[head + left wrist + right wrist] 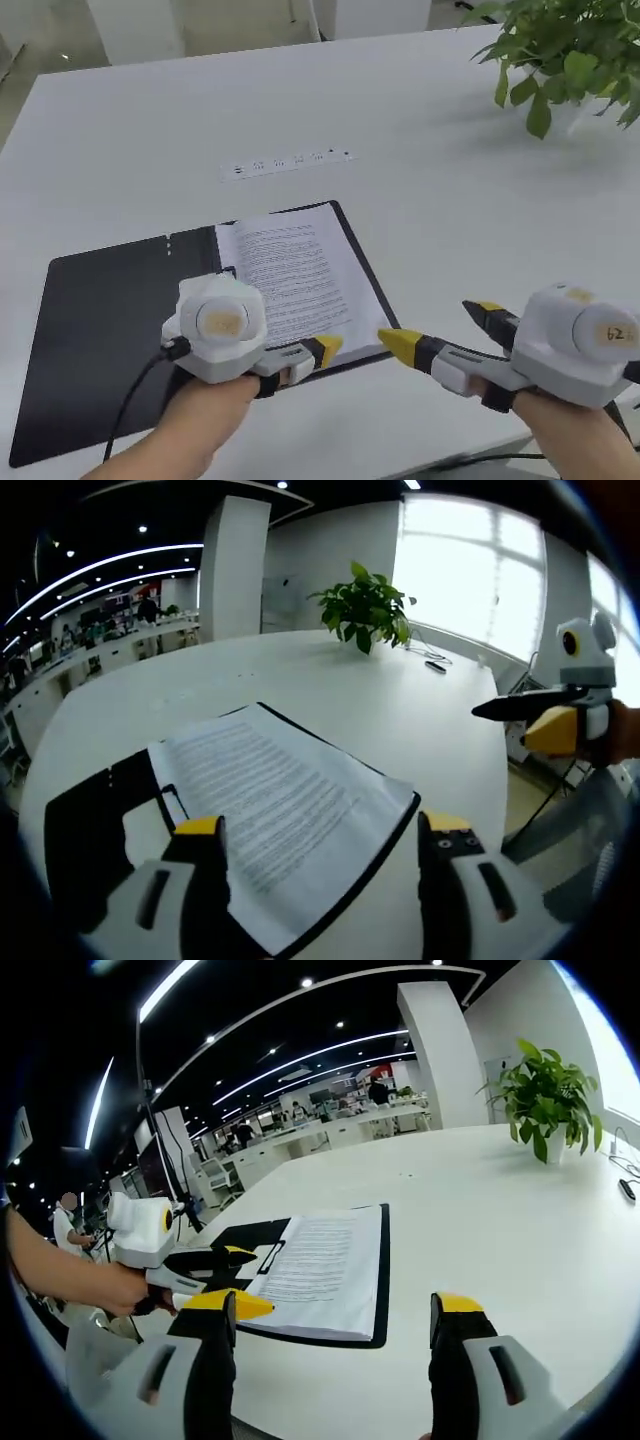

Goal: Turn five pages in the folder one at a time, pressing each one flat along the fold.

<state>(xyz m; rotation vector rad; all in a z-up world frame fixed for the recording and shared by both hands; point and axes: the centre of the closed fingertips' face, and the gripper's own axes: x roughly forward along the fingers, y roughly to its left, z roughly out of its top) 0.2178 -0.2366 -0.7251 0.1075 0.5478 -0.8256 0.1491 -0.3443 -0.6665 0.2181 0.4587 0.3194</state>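
Head view: left gripper (322, 352) hovers over the open folder's (100, 330) near right corner, right gripper (438, 326) just beside it; both gape, empty.

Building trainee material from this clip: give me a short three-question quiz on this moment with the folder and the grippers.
1. True or false: the right gripper is shut on the page.
2. Where on the table is the plant? A) near left corner B) far right C) middle
3. Fill in: the printed page lies on the folder's ____ half.
Key: 1 false, its jaws stand open, holding nothing; 2 B; 3 right.
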